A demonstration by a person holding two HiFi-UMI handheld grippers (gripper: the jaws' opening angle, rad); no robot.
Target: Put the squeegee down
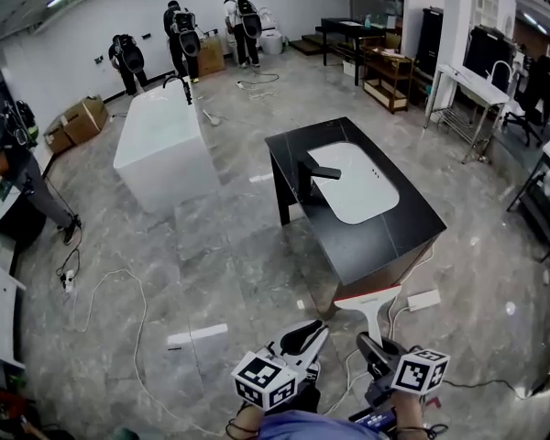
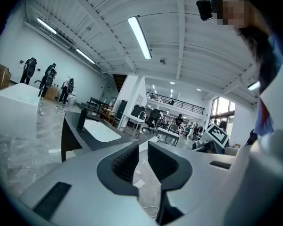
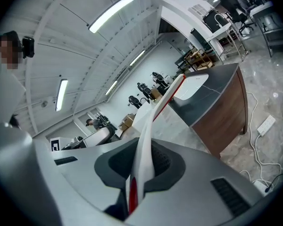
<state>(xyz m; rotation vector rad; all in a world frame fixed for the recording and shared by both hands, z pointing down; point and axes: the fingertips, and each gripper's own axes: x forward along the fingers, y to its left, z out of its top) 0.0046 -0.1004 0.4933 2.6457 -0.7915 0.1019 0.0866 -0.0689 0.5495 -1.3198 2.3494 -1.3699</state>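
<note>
My right tongs (image 3: 141,166) are pressed tight on the white handle of the squeegee (image 3: 153,119), pinching it edge-on, with its red-trimmed blade pointing away from me. My left tongs (image 2: 140,161) stand slightly apart with nothing between them, only floor showing through the gap. From the head view both sit low in front of me, the left tongs (image 1: 302,339) beside the right tongs (image 1: 371,348), and the squeegee (image 1: 374,305) hangs in the air at the near end of the black counter (image 1: 385,241).

To set it down well, I judge I should carry the blade over a bare stretch of counter, lower until blade and handle lie flat, and only then spread the right tongs, so it does not drop or slide off the edge. I'd keep clear of the black tap (image 1: 313,174) and the white basin (image 1: 353,186).

That basin looks empty. The white bathtub (image 1: 160,140) stands well apart to the left and I cannot see inside it. Cardboard boxes (image 1: 82,119) sit by the far wall, contents hidden
</note>
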